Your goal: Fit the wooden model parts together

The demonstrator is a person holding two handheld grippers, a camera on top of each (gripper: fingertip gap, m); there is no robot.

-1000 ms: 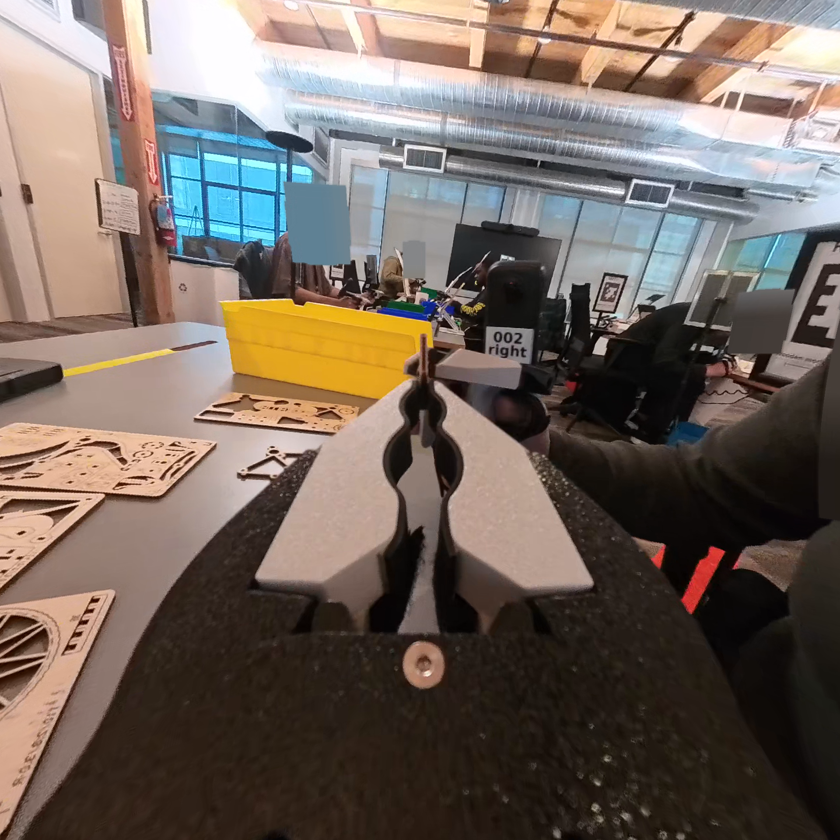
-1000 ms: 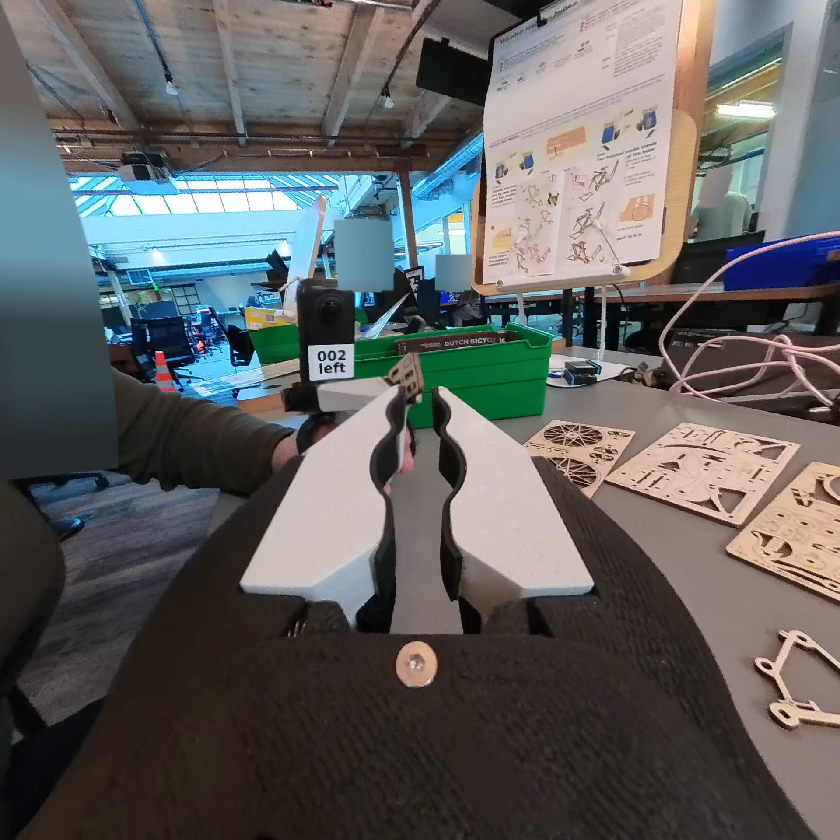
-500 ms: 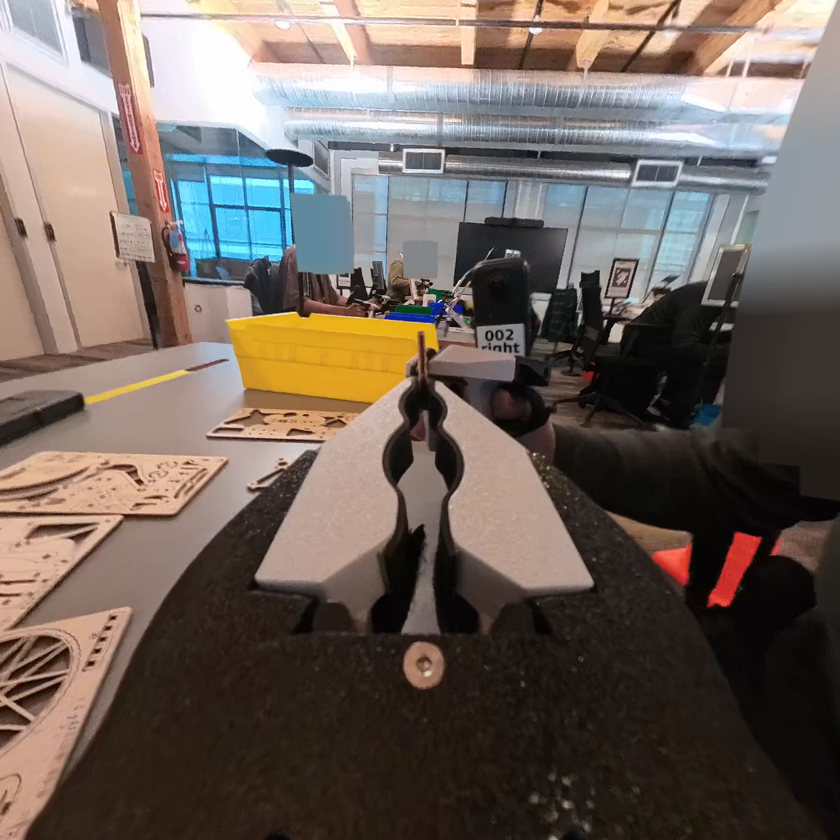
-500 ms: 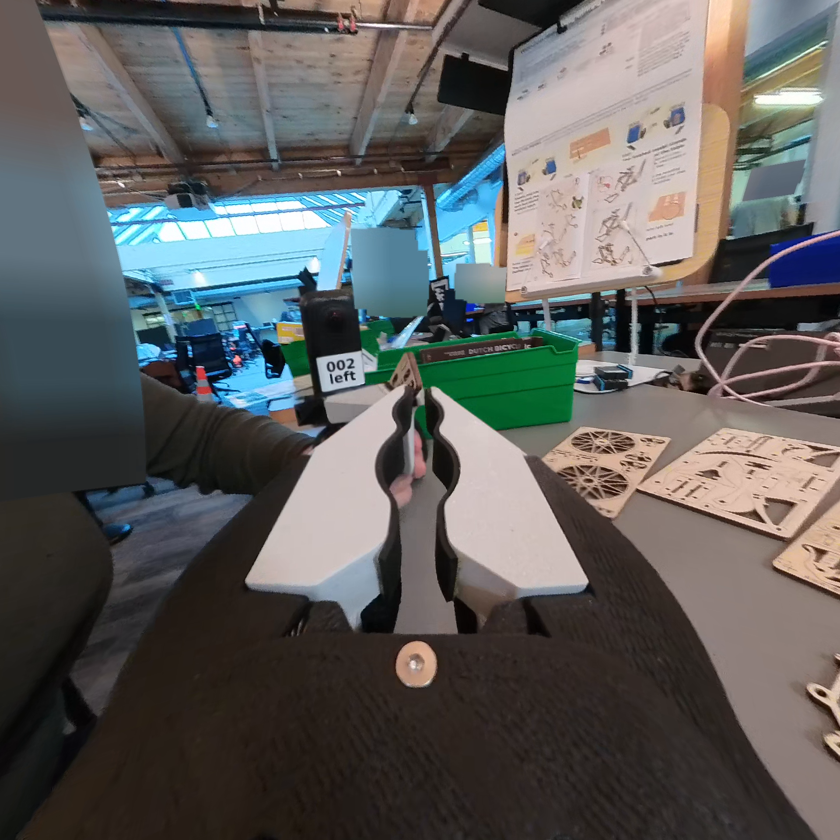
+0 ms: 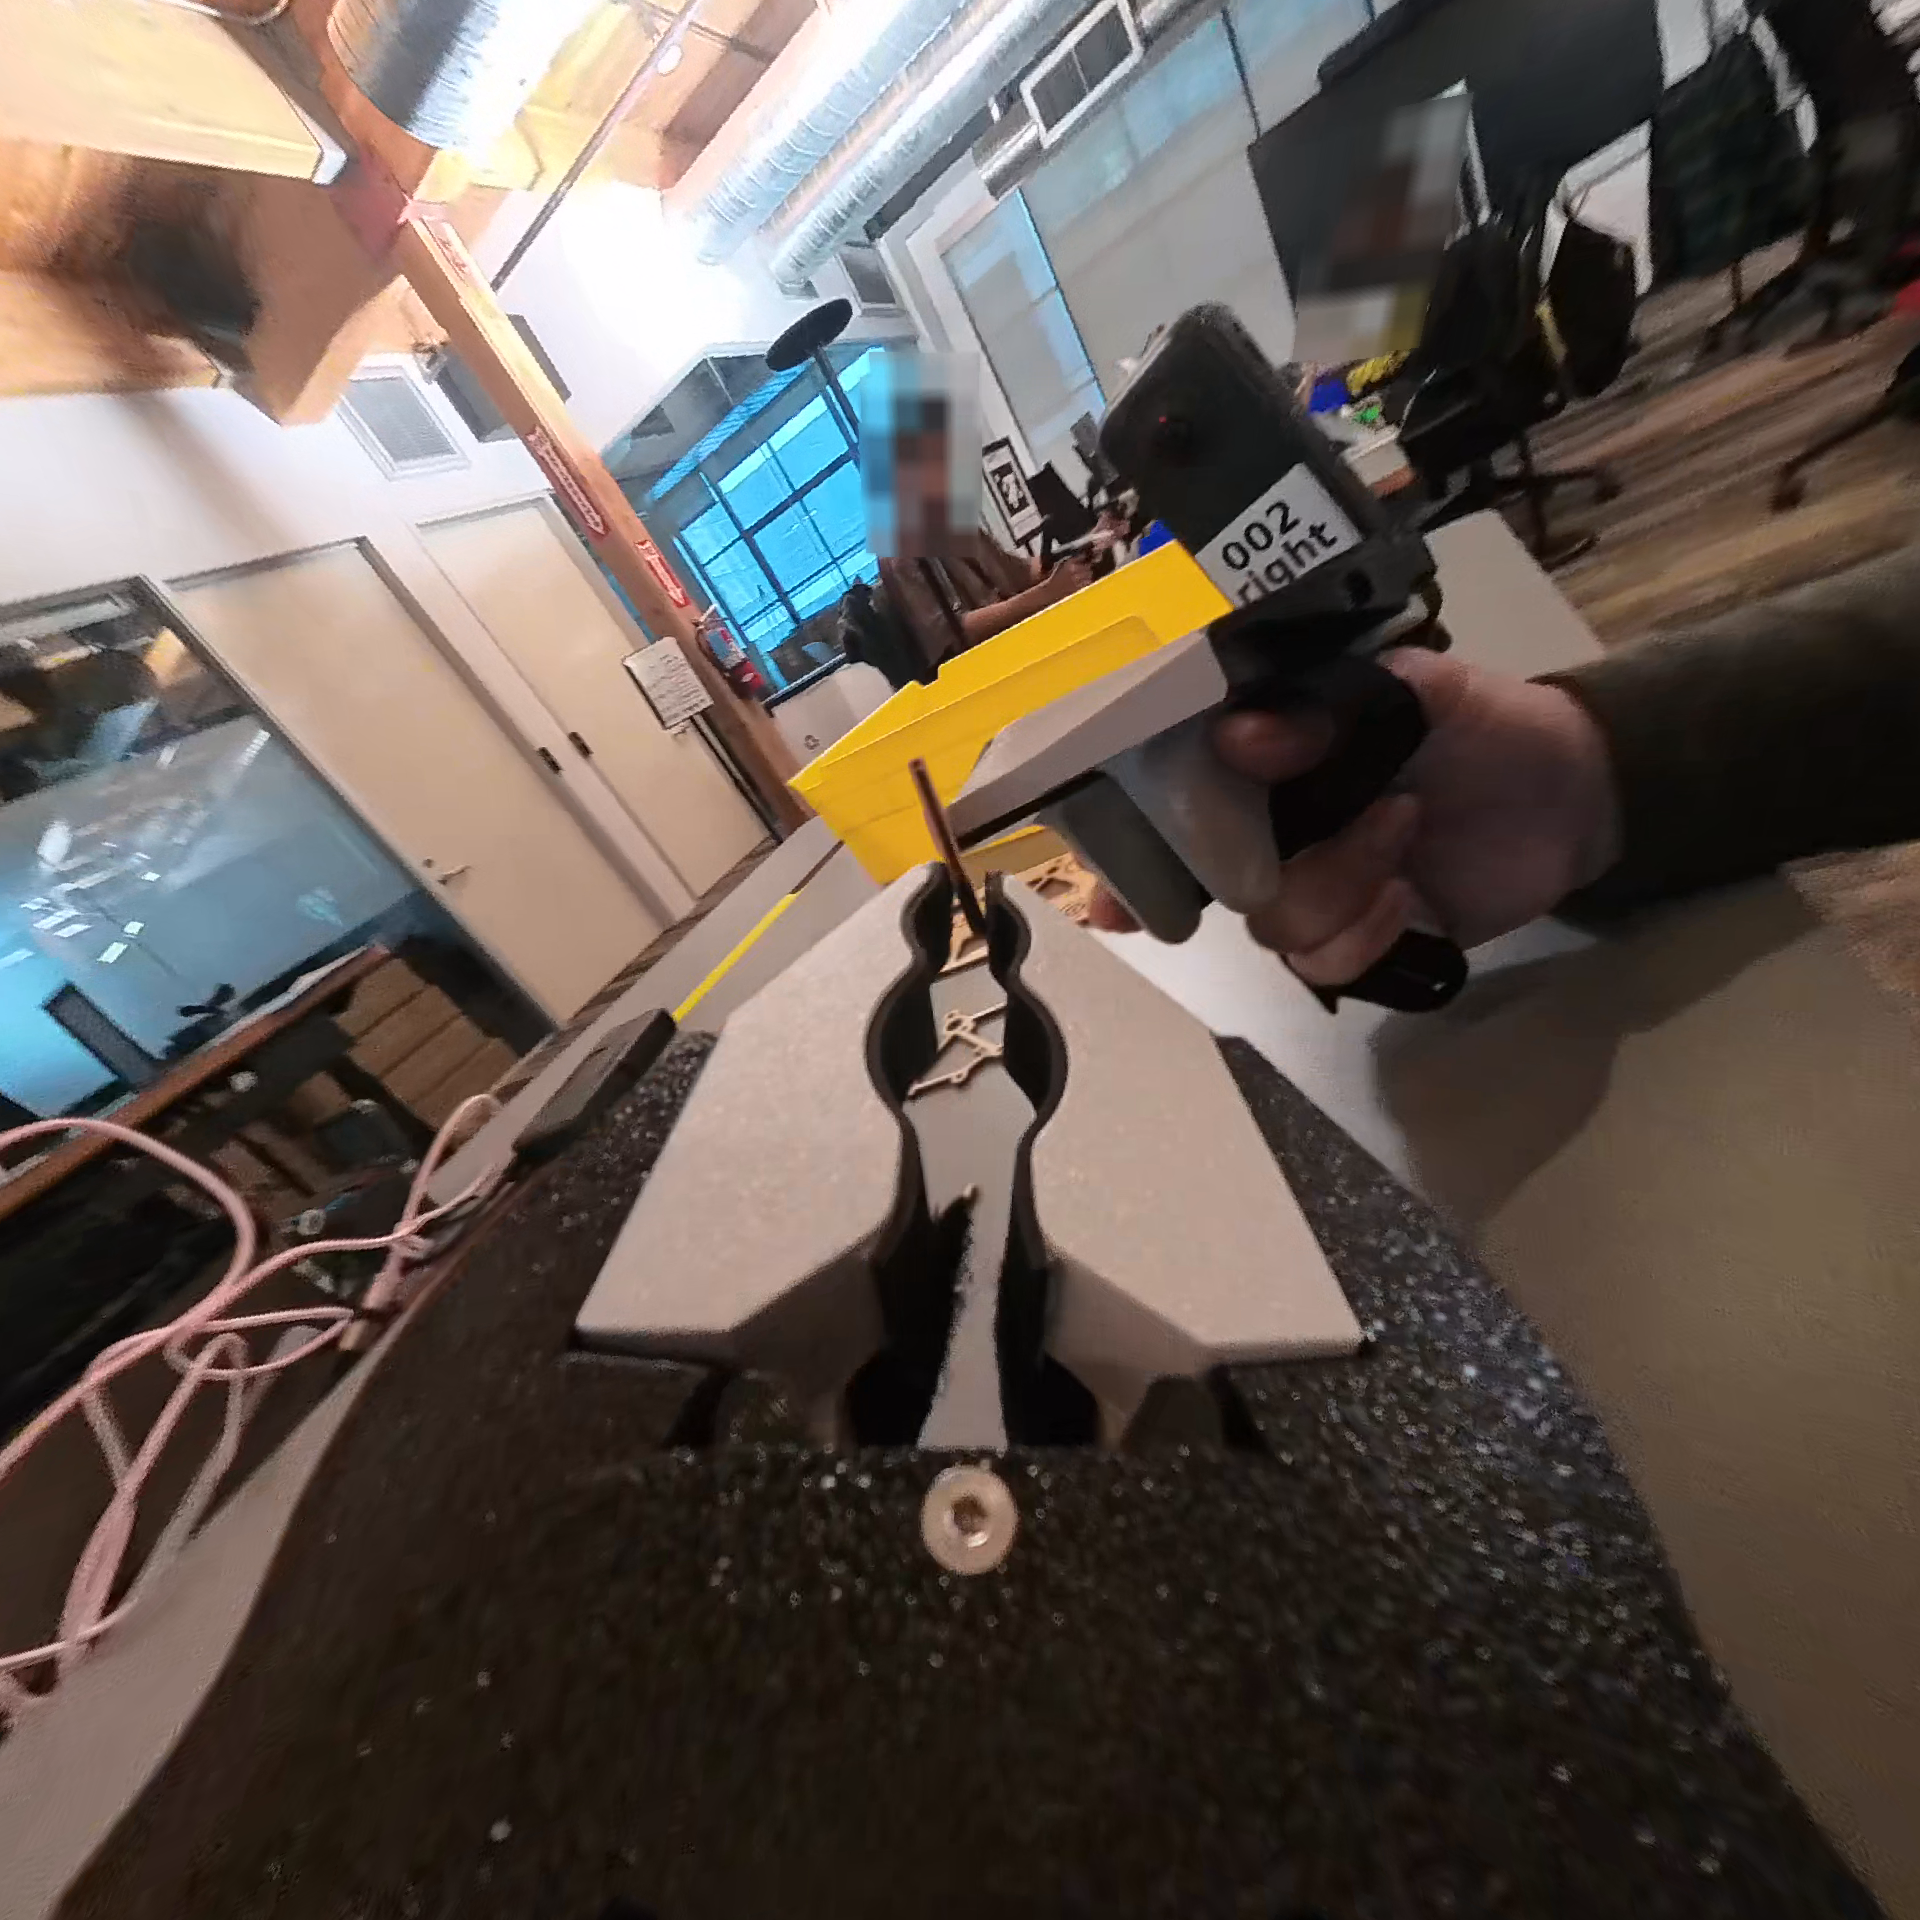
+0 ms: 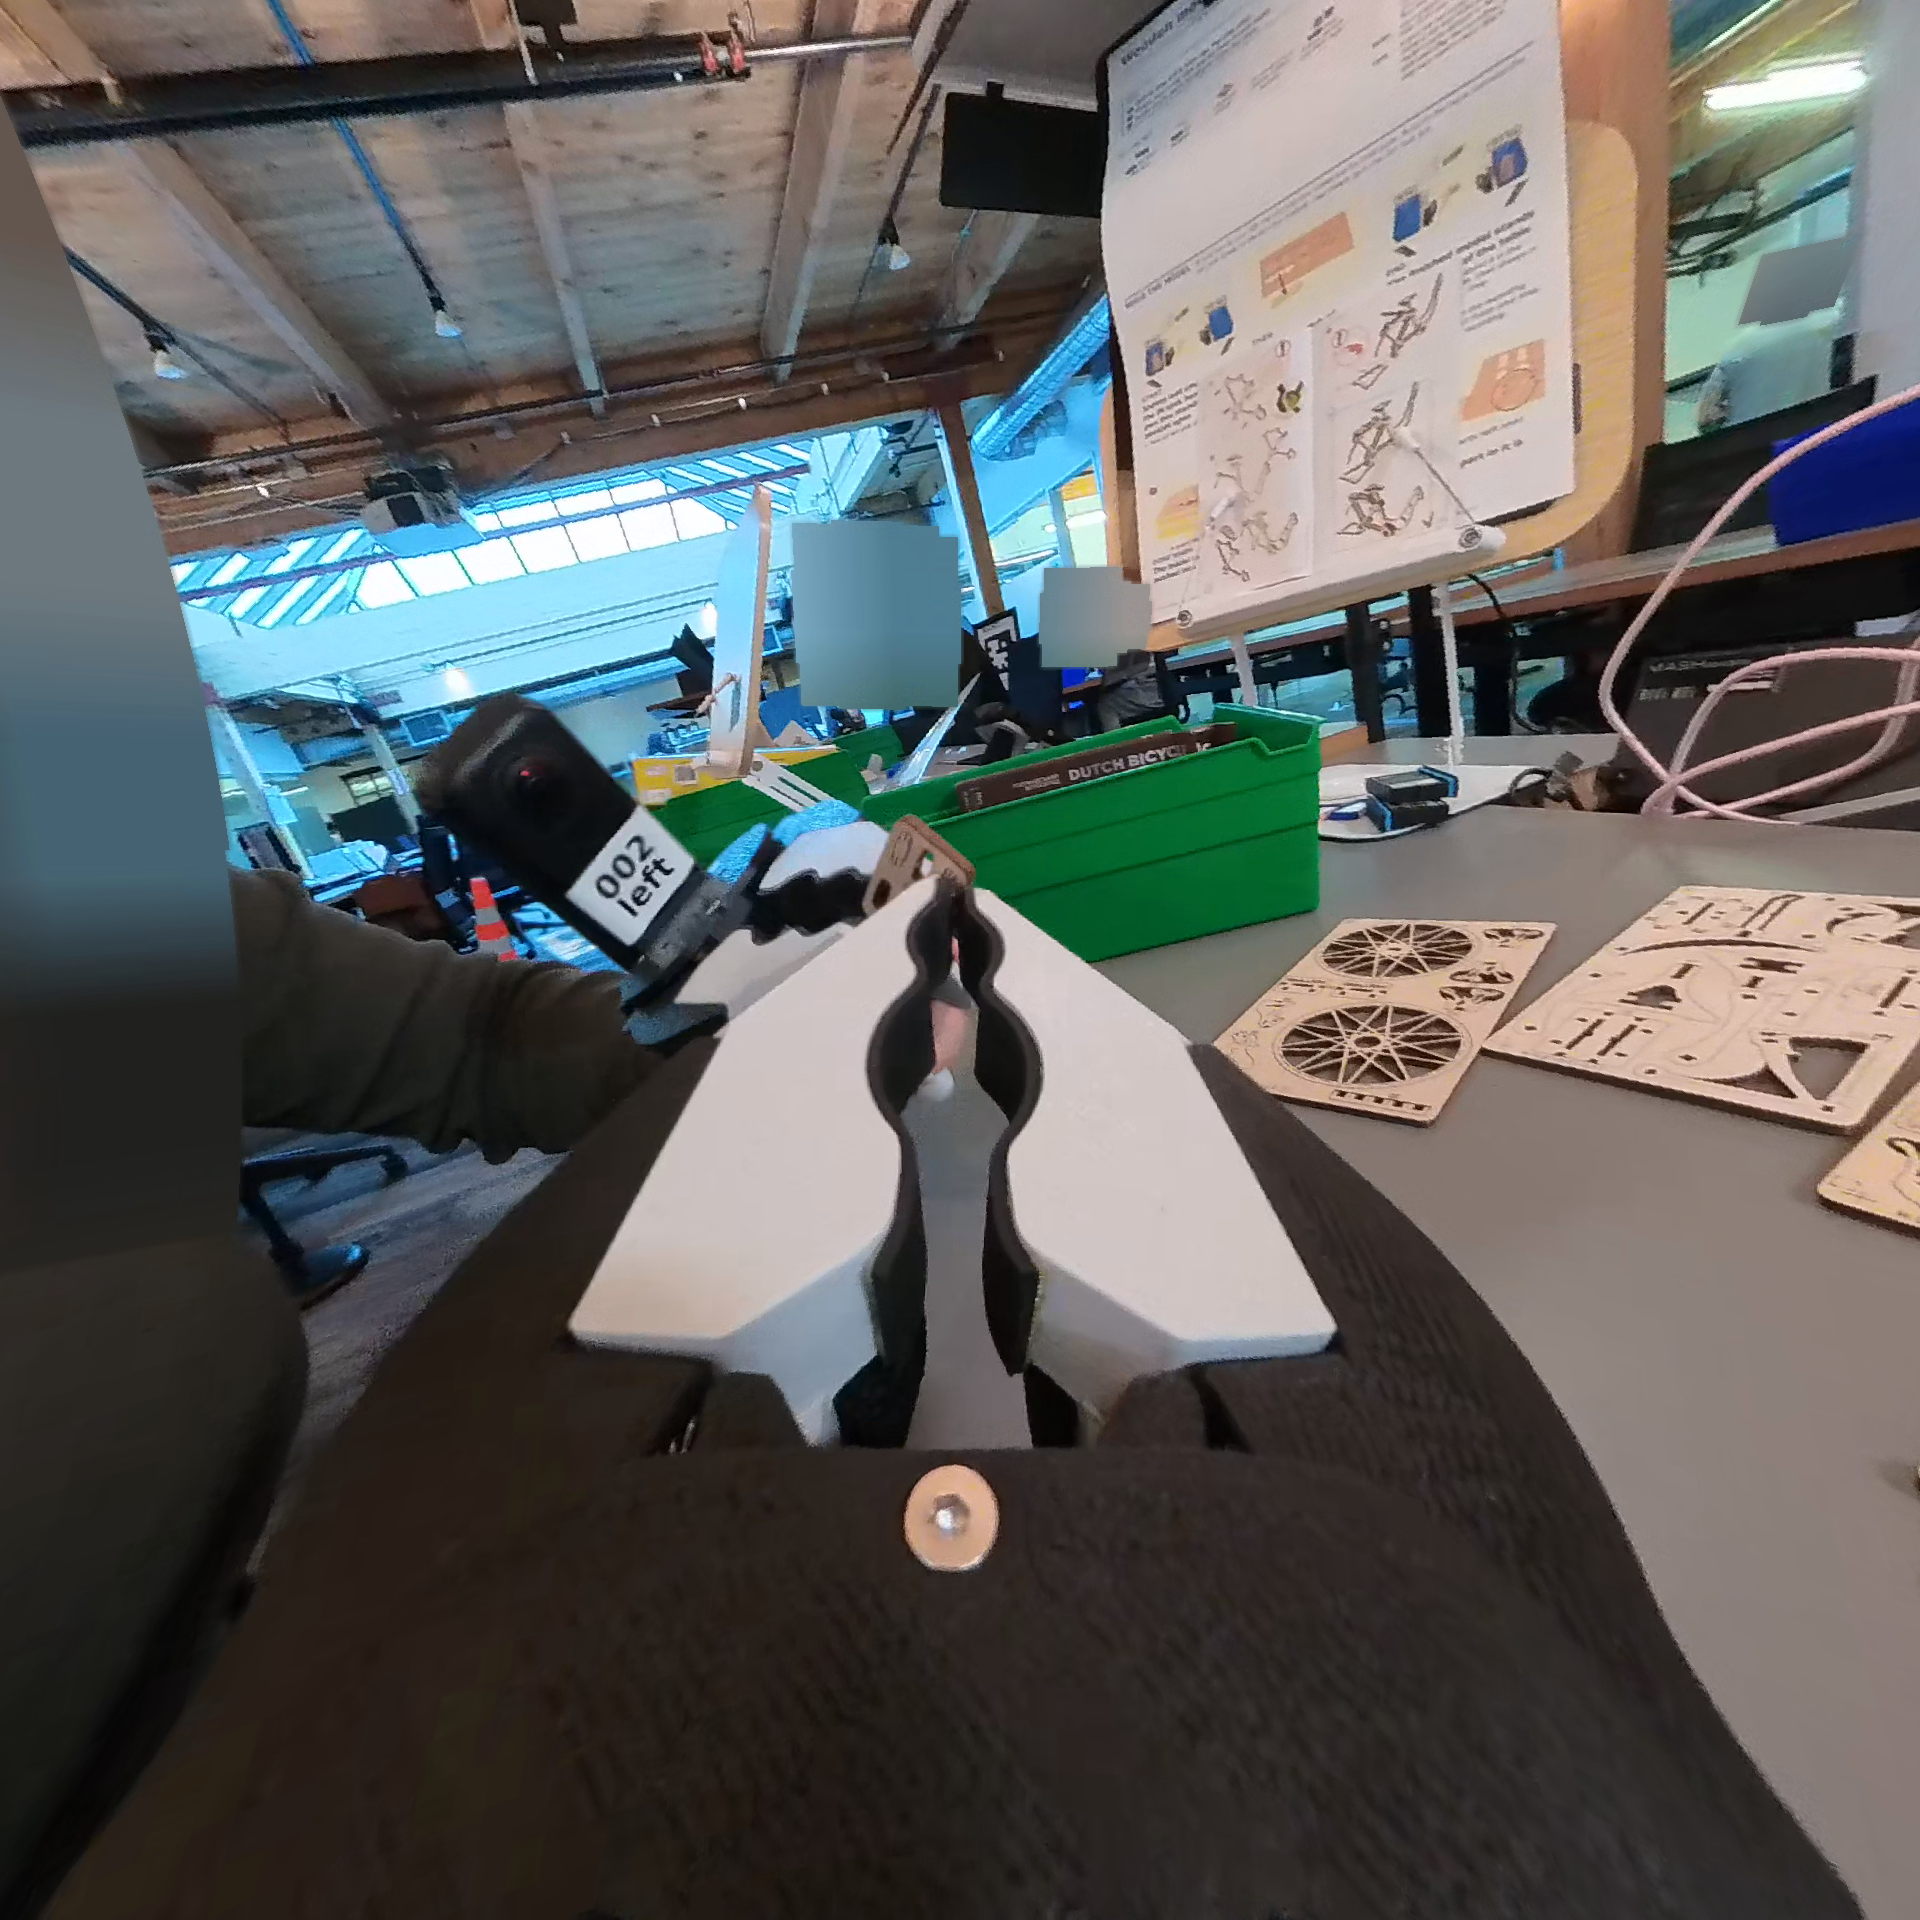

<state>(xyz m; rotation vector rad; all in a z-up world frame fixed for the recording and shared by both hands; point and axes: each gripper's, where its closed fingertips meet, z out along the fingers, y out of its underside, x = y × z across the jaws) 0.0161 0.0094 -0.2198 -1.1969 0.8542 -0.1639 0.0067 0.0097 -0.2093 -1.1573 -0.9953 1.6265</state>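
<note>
Since a second ago the left claw (image 5: 968, 896) has rolled sharply, tilting its whole view, yet it stays clenched on the thin wooden part (image 5: 940, 831). The right claw (image 6: 953, 906) has narrowed and now seems to pinch that same wooden part at its tip. Beyond lie a yellow bin (image 5: 997, 717), a green bin (image 6: 1122, 852) and wooden sheets (image 6: 1382, 1013) on the grey surface (image 6: 1558, 1247).

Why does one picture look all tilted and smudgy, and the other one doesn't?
Left wrist view: the room leans sideways, and the pink cable and ceiling beams look smeared, while the left claw stays fairly sharp. Right wrist view: mostly level and crisp; the wooden sheets show fine cut lines, though the wide lens bends the edges. Square blurry patches were added afterwards.
</note>
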